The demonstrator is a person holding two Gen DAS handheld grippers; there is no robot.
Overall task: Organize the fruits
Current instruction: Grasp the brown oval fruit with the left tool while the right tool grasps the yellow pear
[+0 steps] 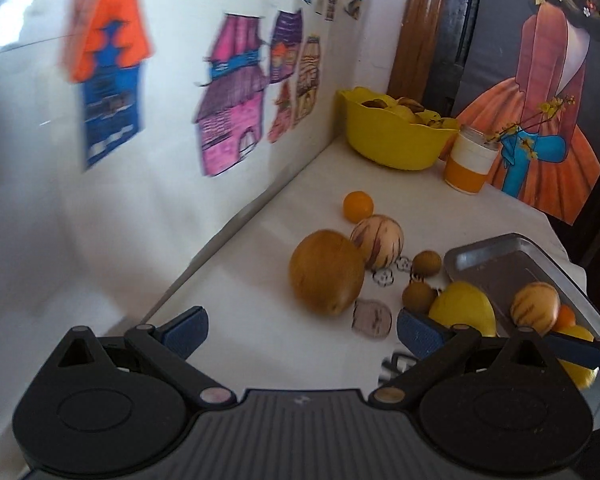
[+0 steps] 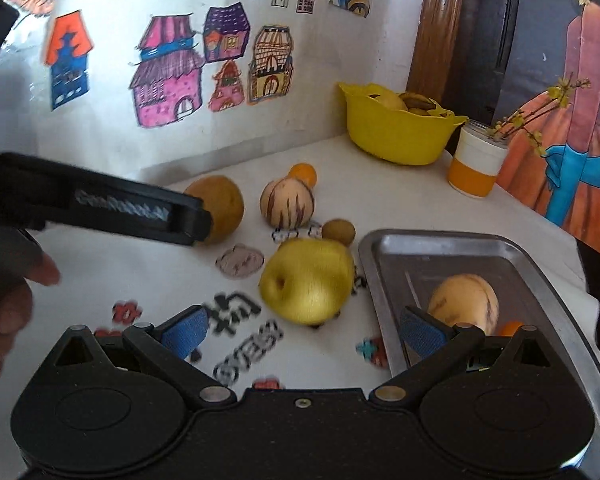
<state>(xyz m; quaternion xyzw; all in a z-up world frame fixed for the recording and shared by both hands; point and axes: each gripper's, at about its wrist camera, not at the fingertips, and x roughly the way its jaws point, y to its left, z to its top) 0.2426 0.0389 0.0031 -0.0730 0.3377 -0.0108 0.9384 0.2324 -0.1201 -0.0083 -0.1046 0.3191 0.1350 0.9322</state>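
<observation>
Loose fruit lies on a white printed cloth. A large brown round fruit (image 1: pixel 326 272) (image 2: pixel 220 208) sits beside a striped melon (image 1: pixel 377 241) (image 2: pixel 287 203), a small orange (image 1: pixel 358 205) (image 2: pixel 304 173) and small brown fruits (image 1: pixel 427 264) (image 2: pixel 338 231). A yellow pear (image 2: pixel 307 281) (image 1: pixel 463 312) lies next to the metal tray (image 2: pixel 540 256) (image 1: pixel 496 252). The tray holds a second striped melon (image 2: pixel 464 303) (image 1: pixel 535 309) and an orange (image 2: pixel 510 327). My left gripper (image 1: pixel 302 330) is open and empty, just short of the brown fruit. My right gripper (image 2: pixel 302 330) is open and empty, just short of the pear.
A yellow bowl (image 1: pixel 392 136) (image 2: pixel 396 136) with fruit stands at the back by the wall. An orange-and-white jar (image 1: pixel 470 160) (image 2: pixel 476 164) with flower twigs stands beside it. A wall with house drawings runs along the left. The left tool's body (image 2: pixel 112 210) crosses the right wrist view.
</observation>
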